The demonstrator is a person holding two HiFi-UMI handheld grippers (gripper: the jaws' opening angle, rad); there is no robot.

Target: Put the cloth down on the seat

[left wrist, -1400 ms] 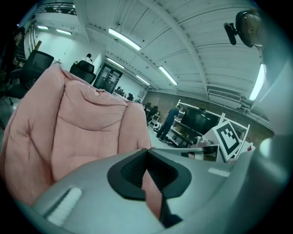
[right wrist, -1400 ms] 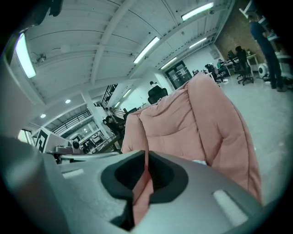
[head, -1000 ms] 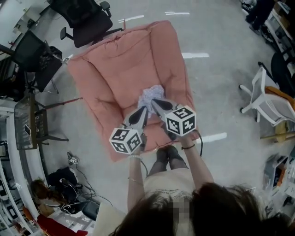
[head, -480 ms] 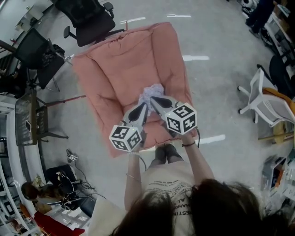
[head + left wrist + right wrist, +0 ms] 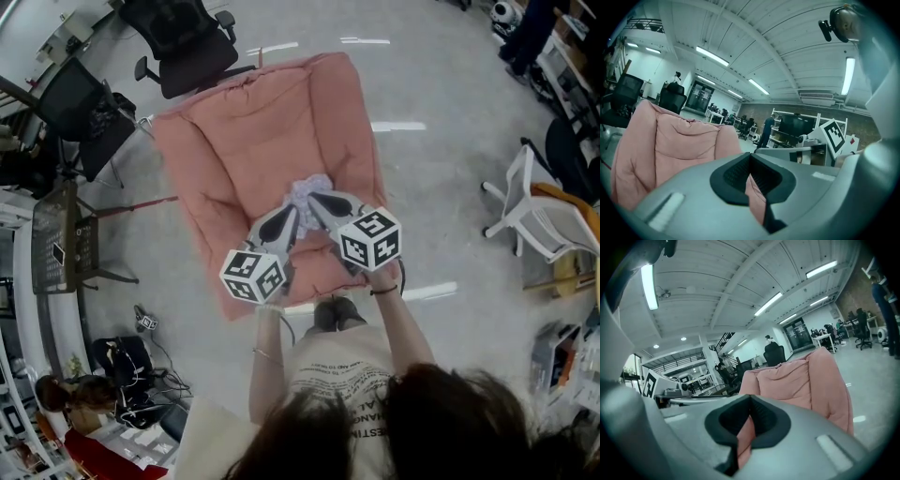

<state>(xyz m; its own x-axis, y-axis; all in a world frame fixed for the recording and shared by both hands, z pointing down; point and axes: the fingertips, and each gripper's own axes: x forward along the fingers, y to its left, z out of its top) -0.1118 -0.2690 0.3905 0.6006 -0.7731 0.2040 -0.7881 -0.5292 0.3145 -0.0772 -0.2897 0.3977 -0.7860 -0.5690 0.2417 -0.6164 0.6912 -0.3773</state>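
Grey floor [image 5: 441, 84] of a big workshop lies all around, with white tape marks on it. From my station I see the cloth [image 5: 309, 187], pale and crumpled, over the middle of the pink padded seat [image 5: 234, 141], just at the tips of both tools. My left claw [image 5: 293, 210] has its pads pressed together, and its own view shows only pink padding in the slit under the tips. My right claw [image 5: 314, 196] is pressed together in the same way, also with no pale cloth visible between the pads. Whether an edge of the cloth is caught at the very tips, I cannot tell. Both claws are close beside each other and point toward the back of the seat. Behind the seat stands a black office chair [image 5: 183, 42]. A white chair [image 5: 534, 211] is well apart at the right.
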